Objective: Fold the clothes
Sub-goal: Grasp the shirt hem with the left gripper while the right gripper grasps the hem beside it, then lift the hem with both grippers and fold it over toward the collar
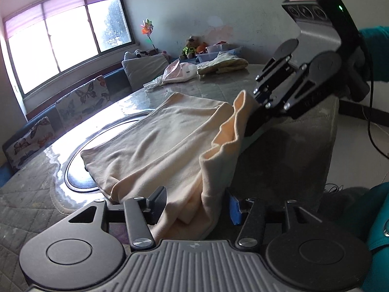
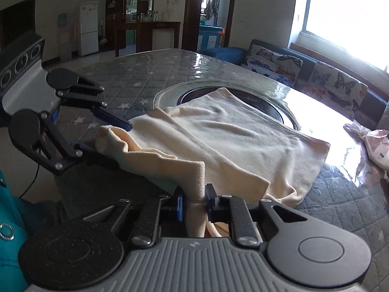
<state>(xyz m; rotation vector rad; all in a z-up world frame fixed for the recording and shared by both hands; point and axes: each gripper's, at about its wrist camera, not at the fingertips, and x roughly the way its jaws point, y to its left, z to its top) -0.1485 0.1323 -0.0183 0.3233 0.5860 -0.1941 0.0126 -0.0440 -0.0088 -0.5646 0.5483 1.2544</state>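
Item inspected: one cream garment (image 1: 158, 141) on the quilted, plastic-covered counter (image 2: 121, 85). Its far portion lies flat across the round recessed ring (image 2: 279, 112) in the counter's middle. Its near edge is raised off the surface and bunched toward the person. The right gripper (image 2: 194, 202) has its jaws clenched on a narrow pleat of that edge, and the fabric stands upright out of the pinch. In the left wrist view the same tool (image 1: 252, 119) holds its corner highest, so the hem hangs in a slack curve between the two tools. The left gripper (image 1: 195, 204) has its jaws set wide apart with the other end of the edge lying loosely between them. No clamping is visible there, and the right wrist view (image 2: 114, 141) shows the same gap. In my judgement the two tools are spaced along one edge so it can be carried level, while the flat far portion, resting on the counter, anchors the piece. The arrangement suits both an edge being taken up for a fold and one being let down after it; the pictures do not settle which. Risk noted: with one end unclamped, that side would sag and skew any crease. Other bundled textiles (image 1: 223, 64) sit well apart at the far end.
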